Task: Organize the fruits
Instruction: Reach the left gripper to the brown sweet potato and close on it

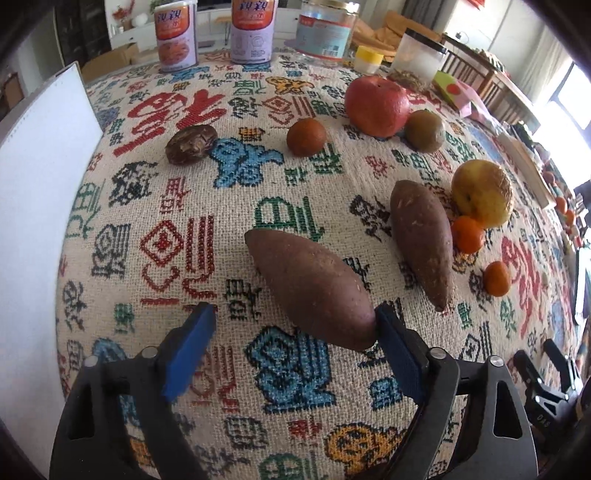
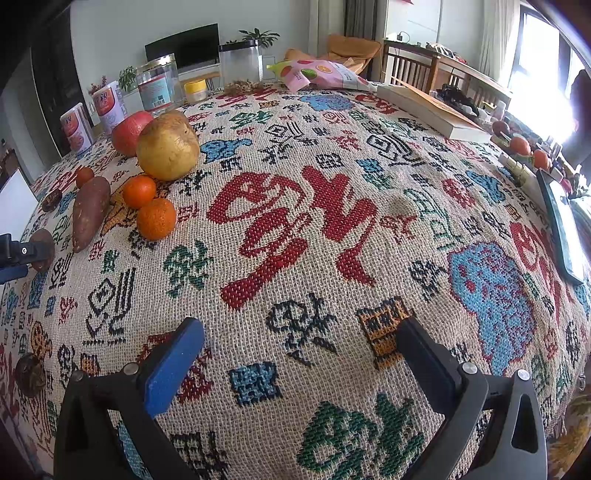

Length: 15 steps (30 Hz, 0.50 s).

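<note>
In the left wrist view my left gripper is open; its right pad touches the near tip of a sweet potato lying on the patterned tablecloth. A second sweet potato lies to the right, beside a yellow pear and two small oranges. Farther back are a red apple, a greenish fruit, a dark orange fruit and a brown wrinkled fruit. My right gripper is open and empty over bare cloth; the pear and oranges lie far left.
Two cans, a glass jar, a yellow-lidded cup and a plastic jar stand at the far edge. A white board is on the left. In the right wrist view a book, snack bag and tablet lie right.
</note>
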{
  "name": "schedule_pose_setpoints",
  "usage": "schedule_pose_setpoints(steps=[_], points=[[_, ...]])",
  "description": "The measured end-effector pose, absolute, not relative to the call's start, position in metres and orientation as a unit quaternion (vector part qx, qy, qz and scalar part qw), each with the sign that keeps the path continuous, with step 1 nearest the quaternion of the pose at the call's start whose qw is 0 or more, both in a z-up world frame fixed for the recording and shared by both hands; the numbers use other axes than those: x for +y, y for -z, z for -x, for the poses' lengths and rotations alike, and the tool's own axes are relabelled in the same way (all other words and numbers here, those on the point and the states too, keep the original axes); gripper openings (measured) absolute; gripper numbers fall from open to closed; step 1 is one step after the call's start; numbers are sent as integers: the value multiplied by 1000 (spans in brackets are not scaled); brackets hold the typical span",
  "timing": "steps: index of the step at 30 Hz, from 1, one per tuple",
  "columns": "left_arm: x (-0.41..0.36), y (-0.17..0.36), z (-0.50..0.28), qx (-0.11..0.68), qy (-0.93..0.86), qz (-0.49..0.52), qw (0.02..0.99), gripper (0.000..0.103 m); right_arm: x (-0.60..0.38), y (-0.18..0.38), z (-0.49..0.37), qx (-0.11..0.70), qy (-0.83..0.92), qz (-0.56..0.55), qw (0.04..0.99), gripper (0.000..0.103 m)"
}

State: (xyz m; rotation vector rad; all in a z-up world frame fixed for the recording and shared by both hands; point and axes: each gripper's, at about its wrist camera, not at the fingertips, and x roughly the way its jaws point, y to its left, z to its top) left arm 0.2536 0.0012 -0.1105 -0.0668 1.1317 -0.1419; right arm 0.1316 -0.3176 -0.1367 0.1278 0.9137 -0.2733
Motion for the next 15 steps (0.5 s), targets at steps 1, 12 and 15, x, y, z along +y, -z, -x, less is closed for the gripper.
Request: schedule_pose_setpoints(steps=[1,12,15], points=[[3,108,-251,537,65,23,841,69,-318,137,-132,439,131,-62,886,103],[0,99,-267,531,60,-37,844,87,-317,137,-132,439,132,-62,886,103],[-10,106,-279,531,76,-46,843,43,-317,136,-132,440,131,-63,886,103]])
